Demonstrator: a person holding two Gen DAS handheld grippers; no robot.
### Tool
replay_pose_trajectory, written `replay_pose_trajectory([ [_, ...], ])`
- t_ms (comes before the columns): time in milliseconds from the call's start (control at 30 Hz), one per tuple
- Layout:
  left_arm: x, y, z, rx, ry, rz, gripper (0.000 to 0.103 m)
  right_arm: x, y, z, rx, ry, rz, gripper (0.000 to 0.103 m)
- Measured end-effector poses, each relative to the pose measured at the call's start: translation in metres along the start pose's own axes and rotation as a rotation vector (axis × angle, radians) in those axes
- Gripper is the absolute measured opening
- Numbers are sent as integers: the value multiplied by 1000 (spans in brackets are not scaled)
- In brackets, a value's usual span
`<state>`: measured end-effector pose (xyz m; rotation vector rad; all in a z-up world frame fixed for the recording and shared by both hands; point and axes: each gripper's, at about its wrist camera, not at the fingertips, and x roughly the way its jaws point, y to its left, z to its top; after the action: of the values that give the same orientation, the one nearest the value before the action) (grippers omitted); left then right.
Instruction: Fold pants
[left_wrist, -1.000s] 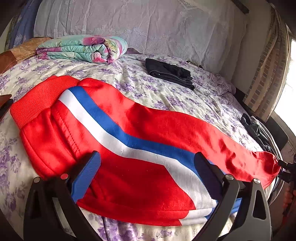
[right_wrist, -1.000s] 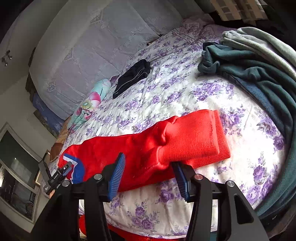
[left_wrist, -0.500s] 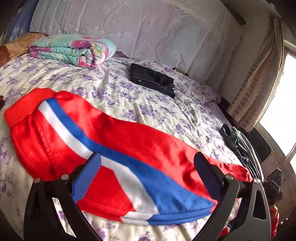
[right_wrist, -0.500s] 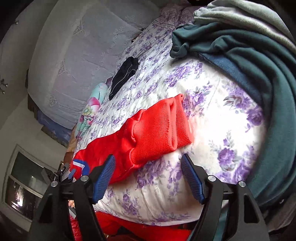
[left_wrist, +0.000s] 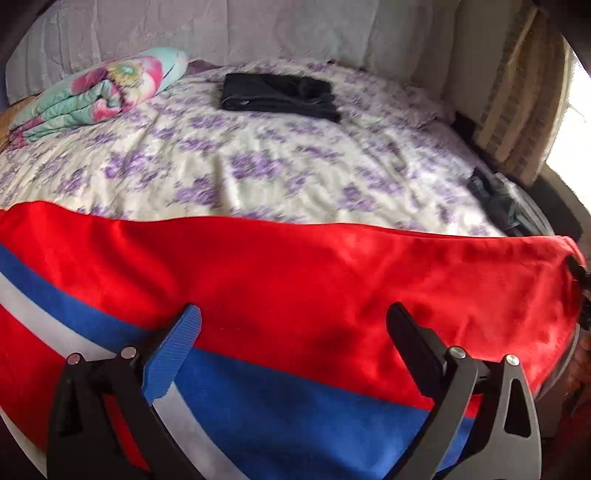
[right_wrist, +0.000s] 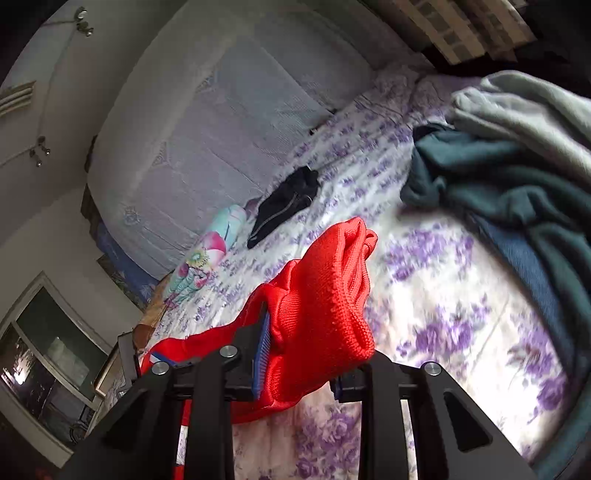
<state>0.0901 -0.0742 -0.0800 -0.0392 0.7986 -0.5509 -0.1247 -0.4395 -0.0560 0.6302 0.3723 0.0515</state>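
Red pants (right_wrist: 325, 295) in right claw (right_wrist: 299, 362), unlabelled.

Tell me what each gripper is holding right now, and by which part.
The right gripper is shut on the pants at the ribbed cuff. The left gripper is open, holding nothing.

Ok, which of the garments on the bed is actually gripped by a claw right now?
The red pants: the right claw is clamped on their ribbed cuff. The folded black garment lies untouched farther up the bed.

A floral-sheeted bed (left_wrist: 280, 162) met a padded headboard (right_wrist: 207, 140); daylight came through the curtained window (left_wrist: 576, 122).
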Motion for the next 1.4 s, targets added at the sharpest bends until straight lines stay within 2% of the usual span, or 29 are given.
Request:
replay_pose_trajectory([
  [67, 4, -13, 2, 38, -15, 5, 98, 8, -13, 2, -12, 37, -83, 28],
  [100, 14, -18, 1, 47, 6, 23, 98, 19, -30, -2, 13, 101, -144, 31],
  [133, 27, -20, 0, 43, 56, 41, 98, 28, -48, -8, 51, 169, -213, 39],
  [167, 33, -21, 0, 51, 92, 56, 98, 27, -61, -15, 83, 174, -183, 40],
  [200, 29, -22, 1, 58, 79, 51, 98, 17, -62, -16, 85, 136, -158, 41],
  [267, 17, -16, 1, 38, 53, -9, 98, -3, -47, -8, 28, 55, -258, 55],
  [333, 2, 2, 0, -22, 19, -52, 98, -25, -28, 7, -61, -94, -388, 57],
  [367, -7, 14, 1, -60, -8, -50, 98, -31, -20, 16, -92, -134, -413, 58],
  [400, -16, 29, 1, -99, -39, -39, 98, -34, -12, 28, -107, -166, -403, 59],
  [433, -24, 43, 1, -134, -62, -19, 98, -30, -5, 39, -114, -172, -359, 59],
  [467, -26, 56, 0, -162, -59, 6, 98, -16, 7, 48, -134, -142, -285, 58],
  [533, -23, 81, -8, -217, -17, 24, 98, 25, 37, 59, -204, -37, -150, 55],
  [567, -24, 85, -14, -215, -26, 4, 98, 53, 56, 58, -249, 21, -95, 49],
  [633, -30, 76, -21, -158, -42, 36, 98, 114, 95, 48, -344, 149, -11, 40],
  [667, -30, 71, -23, -133, -42, 65, 98, 144, 112, 43, -383, 209, 24, 35],
  [733, -31, 68, -24, -130, -49, 90, 98, 202, 141, 29, -439, 321, 78, 33],
  [800, -35, 76, -25, -161, -63, 71, 98, 251, 167, 9, -478, 442, 126, 31],
  [867, -38, 81, -27, -183, -83, 43, 98, 282, 185, -11, -495, 539, 156, 28],
  [967, -41, 83, -28, -192, -102, 38, 98, 293, 204, -43, -518, 664, 231, 25],
  [1100, -40, 83, -27, -196, -106, 37, 98, 265, 219, -89, -643, 754, 299, 25],
  [1167, -40, 84, -27, -200, -109, 34, 98, 254, 217, -103, -655, 804, 323, 26],
  [1267, -37, 84, -25, -202, -103, 37, 98, 246, 215, -95, -646, 805, 340, 26],
  [1400, -36, 85, -24, -203, -102, 38, 98, 260, 211, -36, -486, 714, 377, 26],
])
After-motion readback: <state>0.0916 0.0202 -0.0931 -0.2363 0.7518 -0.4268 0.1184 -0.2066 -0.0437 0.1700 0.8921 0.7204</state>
